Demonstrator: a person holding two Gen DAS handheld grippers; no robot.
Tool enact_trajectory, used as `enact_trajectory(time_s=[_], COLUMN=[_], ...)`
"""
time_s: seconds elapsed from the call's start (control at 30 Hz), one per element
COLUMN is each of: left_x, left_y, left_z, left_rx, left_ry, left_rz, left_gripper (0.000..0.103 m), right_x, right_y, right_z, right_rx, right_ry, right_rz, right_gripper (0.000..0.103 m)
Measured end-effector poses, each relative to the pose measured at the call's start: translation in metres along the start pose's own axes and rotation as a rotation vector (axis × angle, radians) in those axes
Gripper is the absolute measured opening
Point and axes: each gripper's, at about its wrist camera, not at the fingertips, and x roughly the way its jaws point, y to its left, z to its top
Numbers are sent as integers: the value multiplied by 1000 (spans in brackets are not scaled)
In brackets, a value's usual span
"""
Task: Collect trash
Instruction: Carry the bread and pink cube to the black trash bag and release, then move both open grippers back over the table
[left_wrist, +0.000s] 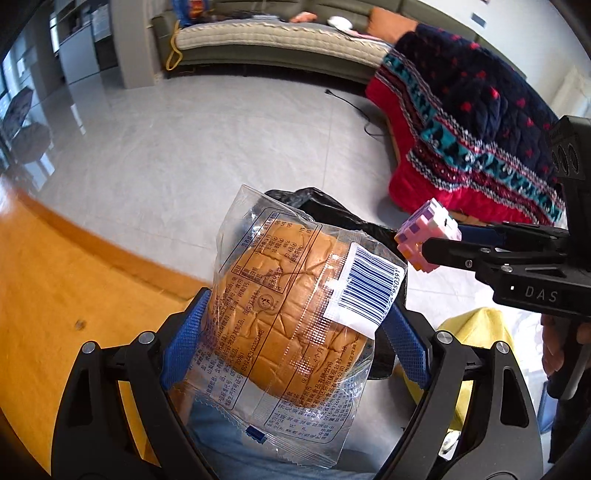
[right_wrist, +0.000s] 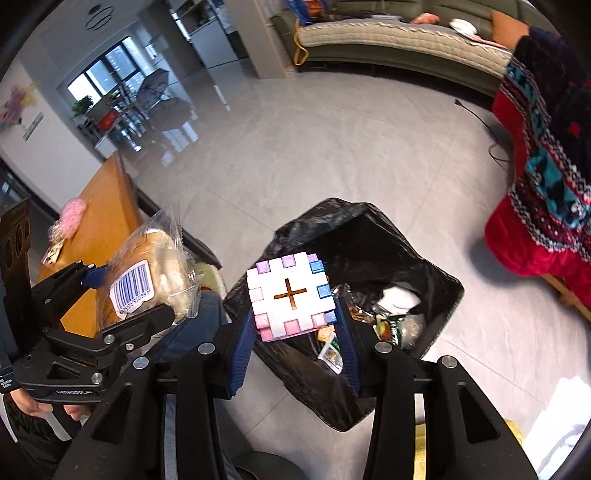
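Glossy grey floor tiles (right_wrist: 295, 147) surround a black plastic bin bag (right_wrist: 369, 236). Left gripper (left_wrist: 295, 332) fingers clamp a clear-wrapped barcoded bun (left_wrist: 288, 295); right gripper (right_wrist: 295, 332) fingers grip a notched pastel cube (right_wrist: 290, 295) above the bag.

The bagged bread (left_wrist: 291, 306) hides most of the black trash bag (left_wrist: 332, 210) in the left wrist view, the toy cube (right_wrist: 291, 297) covers part of the bag's litter (right_wrist: 395, 317), too jumbled to identify, and the blanket (right_wrist: 546, 177) is cut off at the edge.
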Motion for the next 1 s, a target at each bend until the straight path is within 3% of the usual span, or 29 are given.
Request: enact_trajectory(time_s=[0.17, 0.2, 0.23, 0.3, 0.43, 1.0], left_x=[22, 26, 27, 26, 9, -23], left_y=[-14, -17, -19, -24, -30, 9], left_z=[7, 8, 9, 12, 19, 5], left_rx=[54, 67, 81, 108, 130, 18], left_ry=[32, 32, 28, 15, -73, -99], left_rz=[21, 22, 21, 57, 102, 112], left_gripper=[86, 86, 88, 98, 97, 97], right_x=[-1, -1, -1, -5, -13, -7], right_y=[-26, -29, -33, -39, -41, 18], right_z=[5, 7, 10, 14, 20, 31], right_rx=[53, 70, 93, 141, 150, 20], right_ry=[-5, -5, -5, -31, -69, -52], right_rz=[-17, -25, -44, -90, -83, -16], right_gripper=[44, 48, 66, 80, 80, 80])
